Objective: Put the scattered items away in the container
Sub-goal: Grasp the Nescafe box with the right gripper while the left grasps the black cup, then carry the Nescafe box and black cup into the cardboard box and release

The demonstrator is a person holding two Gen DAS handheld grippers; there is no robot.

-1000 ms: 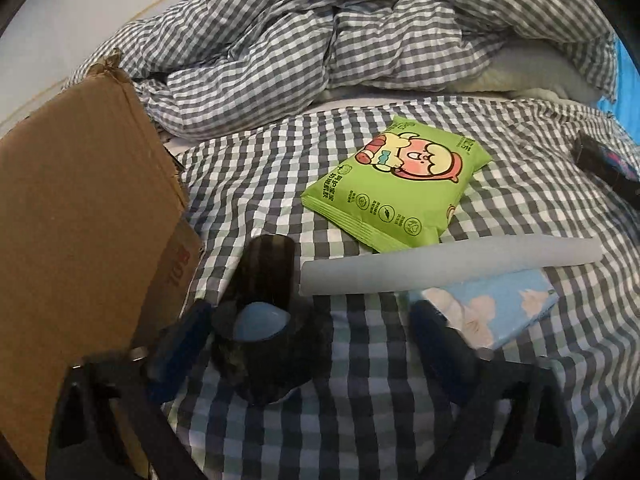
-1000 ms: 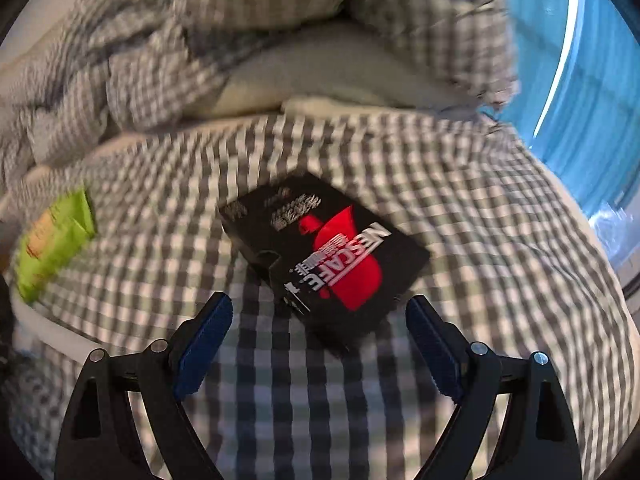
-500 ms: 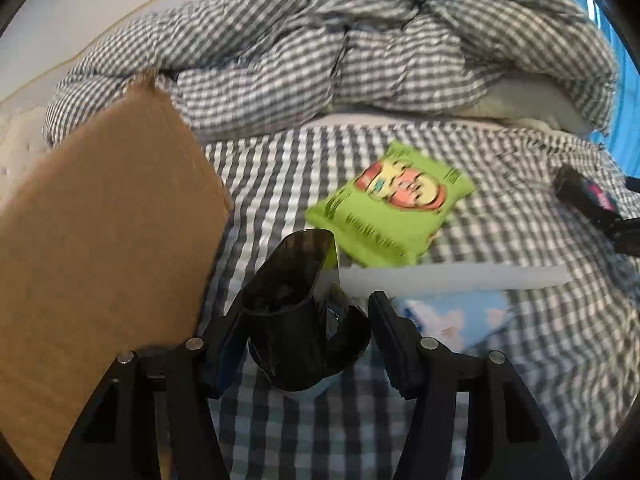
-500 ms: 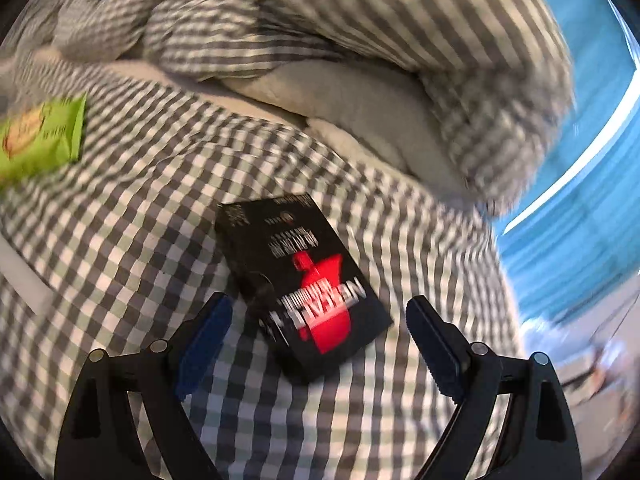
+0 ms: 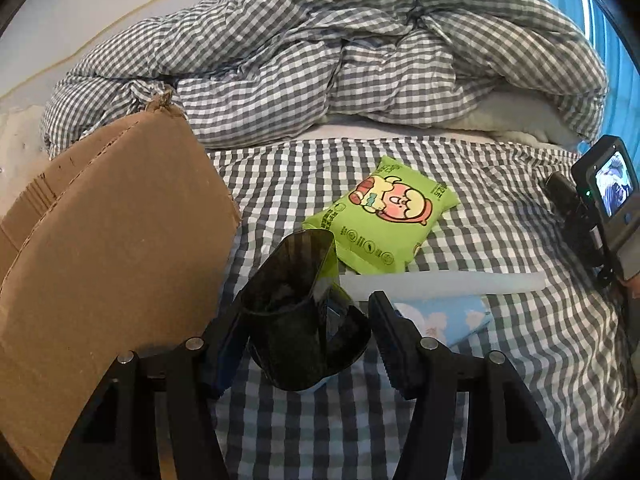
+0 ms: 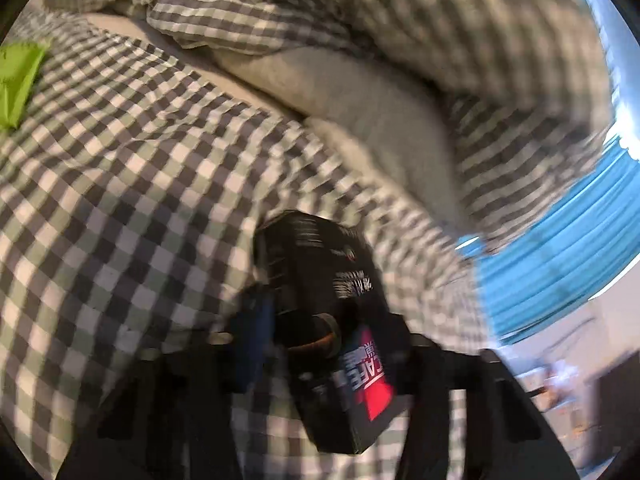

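Observation:
My left gripper [image 5: 306, 332] is shut on a dark translucent cup [image 5: 296, 304] and holds it above the checked bed sheet, just right of the brown cardboard box [image 5: 108, 248]. A green snack pack [image 5: 380, 216], a long white tube [image 5: 444, 283] and a light blue packet [image 5: 444, 316] lie on the sheet beyond it. My right gripper [image 6: 328, 344] is shut on a black and red Nescafe box [image 6: 332, 312], tilted and raised off the sheet; the view is blurred. The right gripper's camera body [image 5: 608, 200] shows at the right edge.
A crumpled grey checked duvet [image 5: 340, 52] is heaped along the back of the bed, with a white pillow [image 5: 524, 116] under it. A blue curtain [image 6: 560, 264] hangs to the right. The green snack pack [image 6: 18, 80] also shows at the far left of the right wrist view.
My left gripper has shut on the dark cup and lifted it beside the cardboard box. My right gripper has closed on the Nescafe box and raised it, turning as it moves.

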